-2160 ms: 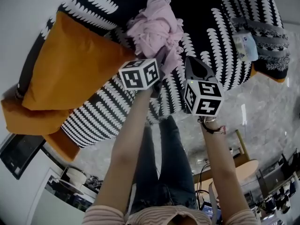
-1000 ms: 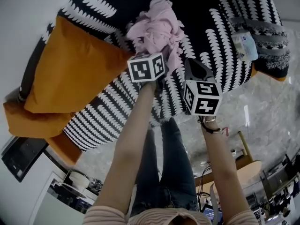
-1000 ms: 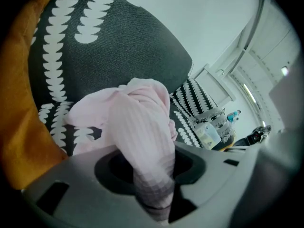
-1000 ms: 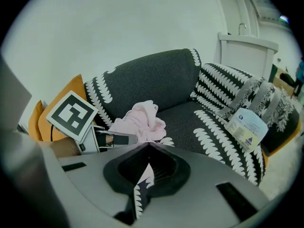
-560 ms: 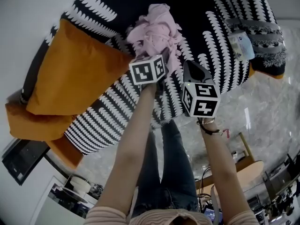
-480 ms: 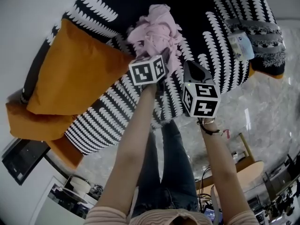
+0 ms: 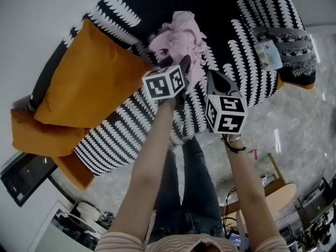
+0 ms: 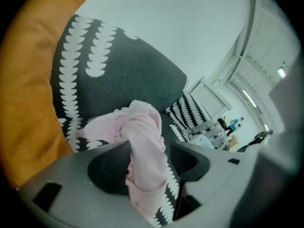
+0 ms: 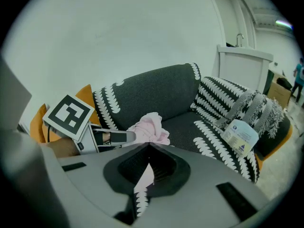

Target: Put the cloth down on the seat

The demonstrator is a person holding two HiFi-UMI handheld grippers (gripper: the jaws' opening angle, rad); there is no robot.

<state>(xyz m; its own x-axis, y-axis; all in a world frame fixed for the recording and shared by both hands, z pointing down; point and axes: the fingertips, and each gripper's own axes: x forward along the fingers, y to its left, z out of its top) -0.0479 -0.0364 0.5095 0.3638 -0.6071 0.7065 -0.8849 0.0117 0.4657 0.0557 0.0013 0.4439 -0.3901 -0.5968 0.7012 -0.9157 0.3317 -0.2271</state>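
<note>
Right now the pink cloth [image 7: 178, 37] sits bunched on the sofa seat [image 7: 227, 38], a black cover with white leaf shapes, just right of the big orange cushion [image 7: 89, 80]. The left hand-held gripper [image 8: 148, 148] is right at it. Its jaws are opening and stand wide, and a twisted tail of the cloth hangs down through the gap between them. I'd say that tail is draped there rather than pinched.

What matters for the next move is the lie of the cloth. The heap is straight ahead of the left gripper, toward the sofa back, and its long tail runs back along the gripper's own line. A straight pull back toward the person should slide the jaws off it, though that trailing fold could catch on a jaw.

The right hand-held gripper [image 9: 148, 145] is beside the left one on the right, its jaws together with nothing in them, and it is clear of the cloth — the left is plainly the nearer.

The cloth looks soft and thin, crumpled into loose folds, not spread flat.
</note>
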